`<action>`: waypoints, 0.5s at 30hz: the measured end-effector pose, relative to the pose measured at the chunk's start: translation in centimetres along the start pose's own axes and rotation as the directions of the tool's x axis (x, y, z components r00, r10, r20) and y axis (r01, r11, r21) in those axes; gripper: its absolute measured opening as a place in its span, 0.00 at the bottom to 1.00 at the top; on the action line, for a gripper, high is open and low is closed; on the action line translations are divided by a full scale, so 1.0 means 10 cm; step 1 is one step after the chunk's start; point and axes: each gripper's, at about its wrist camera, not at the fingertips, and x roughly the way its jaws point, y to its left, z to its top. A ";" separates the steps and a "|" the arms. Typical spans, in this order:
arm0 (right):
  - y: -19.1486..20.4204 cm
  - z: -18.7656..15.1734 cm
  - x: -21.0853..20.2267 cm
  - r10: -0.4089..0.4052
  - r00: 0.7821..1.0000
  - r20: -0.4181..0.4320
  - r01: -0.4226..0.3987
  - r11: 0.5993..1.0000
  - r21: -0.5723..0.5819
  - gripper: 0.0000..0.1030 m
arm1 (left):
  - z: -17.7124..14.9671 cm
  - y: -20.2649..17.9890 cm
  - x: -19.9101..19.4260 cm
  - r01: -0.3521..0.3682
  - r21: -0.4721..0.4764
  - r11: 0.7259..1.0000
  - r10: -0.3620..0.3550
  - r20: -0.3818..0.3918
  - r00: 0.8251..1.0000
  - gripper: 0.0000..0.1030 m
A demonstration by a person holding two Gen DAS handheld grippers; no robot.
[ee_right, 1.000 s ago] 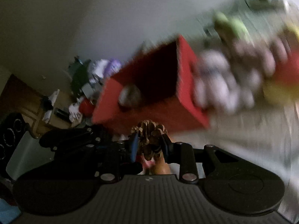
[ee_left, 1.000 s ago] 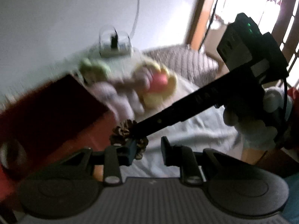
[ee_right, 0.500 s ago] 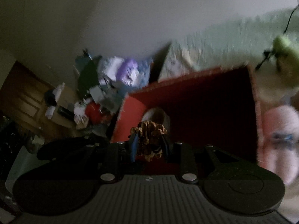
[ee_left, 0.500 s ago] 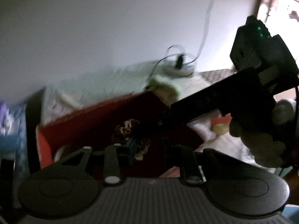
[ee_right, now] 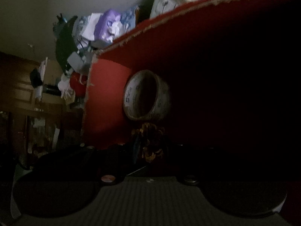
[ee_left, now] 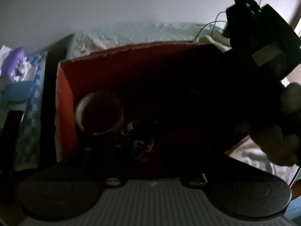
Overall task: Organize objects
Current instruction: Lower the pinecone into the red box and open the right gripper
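The right gripper (ee_right: 150, 146) – jaws clamped on a brown scaly pine cone (ee_right: 150, 141) – hangs inside the red cardboard box (ee_right: 109, 94) beside a tape roll (ee_right: 146, 98); next, release. Left jaws: cannot tell.

The box (ee_right: 109, 86) was red inside. The tape roll (ee_right: 146, 98) was pale with small blue printed marks, and the pine cone (ee_right: 150, 143) brown.

Brown pinecone (ee_right: 150, 143) inside red box (ee_right: 111, 98), tape roll (ee_right: 146, 98) behind

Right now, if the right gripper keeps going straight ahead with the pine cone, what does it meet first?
Probably the tape roll inside the red box, just beyond the pine cone the right gripper holds. Depth is unclear in the dark.
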 end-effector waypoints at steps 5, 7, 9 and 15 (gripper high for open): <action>-0.09 0.02 0.13 0.016 0.999 -0.047 -0.014 0.999 0.050 0.30 | -0.04 0.04 0.04 -0.020 -0.033 0.999 0.019 -0.027 0.999 0.20; -0.13 0.02 0.17 0.021 0.998 -0.055 -0.017 0.997 0.071 0.30 | -0.06 0.04 -0.01 -0.029 -0.043 0.999 0.028 -0.023 0.999 0.21; -0.14 0.02 0.16 0.050 0.997 -0.052 -0.046 0.996 0.074 0.30 | -0.07 0.03 -0.04 -0.045 -0.046 0.998 0.044 -0.019 0.999 0.23; -0.22 0.01 0.10 0.121 0.992 -0.028 -0.118 0.988 0.104 0.30 | -0.08 0.04 -0.04 -0.062 -0.071 0.996 0.061 -0.022 0.998 0.23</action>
